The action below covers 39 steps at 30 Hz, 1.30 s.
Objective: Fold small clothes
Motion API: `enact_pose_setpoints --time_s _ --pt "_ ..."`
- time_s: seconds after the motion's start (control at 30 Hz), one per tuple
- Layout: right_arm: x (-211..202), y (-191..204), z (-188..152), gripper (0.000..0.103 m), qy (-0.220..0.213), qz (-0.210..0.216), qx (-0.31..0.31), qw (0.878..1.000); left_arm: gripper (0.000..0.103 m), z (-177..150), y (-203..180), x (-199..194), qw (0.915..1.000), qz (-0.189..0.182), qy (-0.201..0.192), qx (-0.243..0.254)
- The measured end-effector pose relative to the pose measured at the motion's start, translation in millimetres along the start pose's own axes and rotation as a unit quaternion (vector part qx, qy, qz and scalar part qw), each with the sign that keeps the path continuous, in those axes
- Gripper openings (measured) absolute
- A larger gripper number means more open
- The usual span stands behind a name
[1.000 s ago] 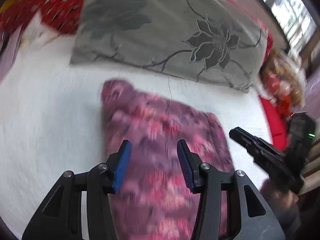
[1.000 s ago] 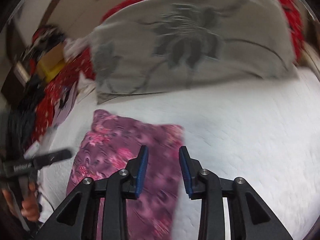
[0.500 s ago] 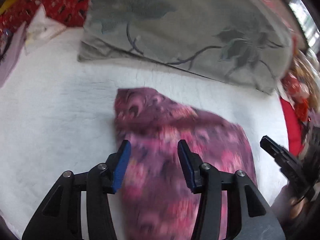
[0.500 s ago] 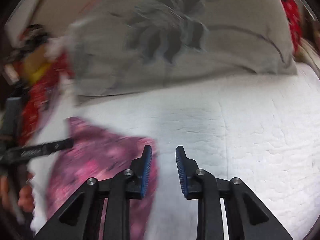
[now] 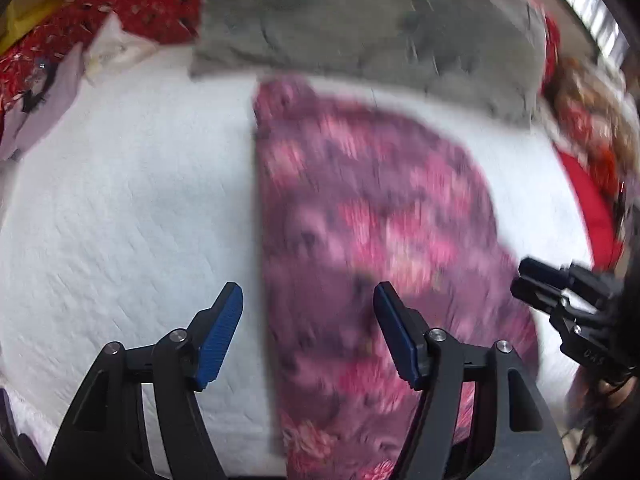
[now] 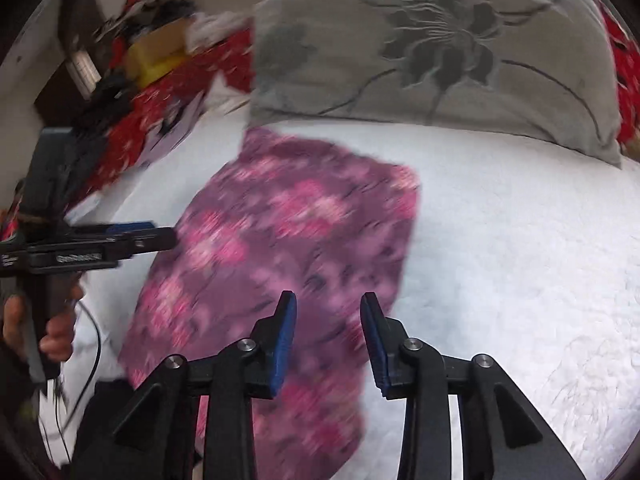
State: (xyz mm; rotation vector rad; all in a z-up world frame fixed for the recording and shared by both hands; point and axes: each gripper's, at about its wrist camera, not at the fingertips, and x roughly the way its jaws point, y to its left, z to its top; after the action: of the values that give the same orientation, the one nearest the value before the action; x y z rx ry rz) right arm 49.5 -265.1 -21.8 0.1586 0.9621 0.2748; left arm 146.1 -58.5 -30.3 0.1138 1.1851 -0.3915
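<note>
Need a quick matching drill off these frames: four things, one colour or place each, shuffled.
Things:
1. folded floral garment
2. grey pillow with flower print
3. quilted bedspread
4. left gripper

Descriptions:
A. white
B. purple and pink
C. lies beyond the garment
D. jaws apart above the garment's left edge

Pairs: 1-B, 2-C, 3-A, 4-D

A white quilted bed (image 6: 500, 240) fills the frame, a grey flowered pillow (image 6: 436, 56) along the top, a bright window (image 5: 580, 4) upper right.
</note>
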Motion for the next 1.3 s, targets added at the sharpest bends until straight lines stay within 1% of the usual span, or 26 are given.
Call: enact_pose_setpoints --time_s 0.03,0.07,0.1,0.13,0.17,0.2,0.23,0.27,0.3,0.33,0.37,0.4,0.43,0.47,0.5,0.57,0.6,0.63,0.7,0.73,0.83,0.97,1.03,1.13,1.23,1.3 --pt "7.7 4.5 -6.8 0.033 0.021 -0.013 -0.01 1.0 0.071 -8.9 -3.9 14.6 0.9997 0.012 0.015 0.012" --pt "22.4 8.3 -15.3 0.034 0.053 -0.054 -0.028 0.997 0.072 -16.9 -1.2 15.8 0.9998 0.013 0.011 0.006" --pt "28.1 9.5 -20.1 0.039 0.062 -0.07 -0.034 0.995 0.072 -18.8 2.5 11.5 0.9999 0.009 0.008 -0.008" --pt "23.8 7.0 -19.5 0.04 0.054 -0.072 -0.02 0.996 0.072 -19.9 8.2 3.8 0.9993 0.0 0.019 -0.031" --pt "16.4 5.2 -19.3 0.04 0.048 -0.077 0.0 0.996 0.071 -22.2 11.3 -2.2 0.9989 -0.008 0.023 -0.04" --pt "5.4 4.8 -20.0 0.041 0.039 -0.085 0.014 0.995 0.071 -28.3 13.9 -10.6 0.9989 -0.017 0.018 -0.04" --pt "-4.1 5.9 -23.4 0.045 0.031 -0.084 0.012 0.996 0.072 -35.3 14.0 -15.4 0.9994 -0.013 0.011 -0.031" --pt "-12.8 10.2 -31.2 0.045 0.027 -0.075 -0.001 0.997 0.075 -40.3 12.7 -16.4 0.9997 -0.001 0.009 -0.021" --pt "-14.0 11.4 -38.1 0.046 0.036 -0.072 -0.011 0.997 0.077 -48.0 11.5 -12.4 0.9997 0.018 0.012 -0.008" --pt "-8.6 12.3 -50.1 0.047 0.06 -0.083 -0.022 0.994 0.082 -52.4 11.6 -7.5 0.9995 0.027 0.017 0.0" --pt "1.1 12.2 -55.4 0.047 0.086 -0.109 -0.034 0.99 0.084 -56.8 11.6 -2.7 0.9991 0.034 0.025 0.005" --pt "13.4 12.0 -66.5 0.049 0.116 -0.146 -0.052 0.981 0.084 -60.7 12.1 -1.7 0.9988 0.035 0.034 0.001" --pt "13.0 13.0 -72.7 0.053 0.11 -0.149 -0.054 0.981 0.084 -66.4 13.3 -4.8 0.9988 0.034 0.036 -0.005" --pt "3.0 12.1 -75.1 0.055 0.088 -0.153 -0.035 0.984 0.084 -70.1 13.9 -9.6 0.9988 0.034 0.034 -0.005" --pt "-1.8 12.2 -74.6 0.058 0.086 -0.165 -0.02 0.982 0.084 -76.7 14.3 -16.1 0.9988 0.039 0.029 -0.001" --pt "-17.1 14.5 -78.6 0.059 0.086 -0.21 0.003 0.974 0.084 -89.5 14.9 -25.7 0.998 0.059 0.019 0.007" --pt "-22.5 17.9 -79.8 0.063 0.083 -0.219 0.006 0.972 0.084 -96.3 15.3 -29.5 0.9975 0.068 0.014 0.01" --pt "-31.3 20.3 -84.8 0.074 0.078 -0.224 0.009 0.971 0.084 -105.8 15.2 -33.8 0.9965 0.082 0.007 0.014" --pt "-42.6 32.3 -92.2 0.088 0.07 -0.238 0.015 0.969 0.084 -119.7 12.7 -39.6 0.9942 0.105 -0.005 0.022" --pt "-48.6 38.5 -97.1 0.091 0.065 -0.244 0.015 0.967 0.084 -127.2 10.7 -42.8 0.9927 0.117 -0.014 0.027" --pt "-55.5 59.9 -107.0 0.092 0.043 -0.243 -0.001 0.969 0.084 -141.5 4.6 -47.3 0.9869 0.152 -0.032 0.043" --pt "-72.3 74.8 -119.5 0.092 0.013 -0.253 -0.018 0.967 0.084 -157.9 -3.2 -57.0 0.9815 0.173 -0.057 0.059" --pt "-81.6 80.5 -125.2 0.092 -0.002 -0.26 -0.022 0.965 0.084 -156.0 -8.4 -56.9 0.9812 0.171 -0.066 0.061" --pt "-88.3 87.5 -124.3 0.092 -0.021 -0.261 -0.023 0.965 0.084 -153.7 -10.4 -60.3 0.9827 0.161 -0.073 0.056" --pt "-89.0 83.4 -120.7 0.092 -0.024 -0.255 -0.017 0.966 0.084 -151.3 -13.7 -63.8 0.9835 0.152 -0.081 0.055" --pt "-90.4 82.5 -120.5 0.092 -0.027 -0.258 -0.014 0.966 0.084 -156.1 -19.3 -67.2 0.9839 0.149 -0.084 0.053"
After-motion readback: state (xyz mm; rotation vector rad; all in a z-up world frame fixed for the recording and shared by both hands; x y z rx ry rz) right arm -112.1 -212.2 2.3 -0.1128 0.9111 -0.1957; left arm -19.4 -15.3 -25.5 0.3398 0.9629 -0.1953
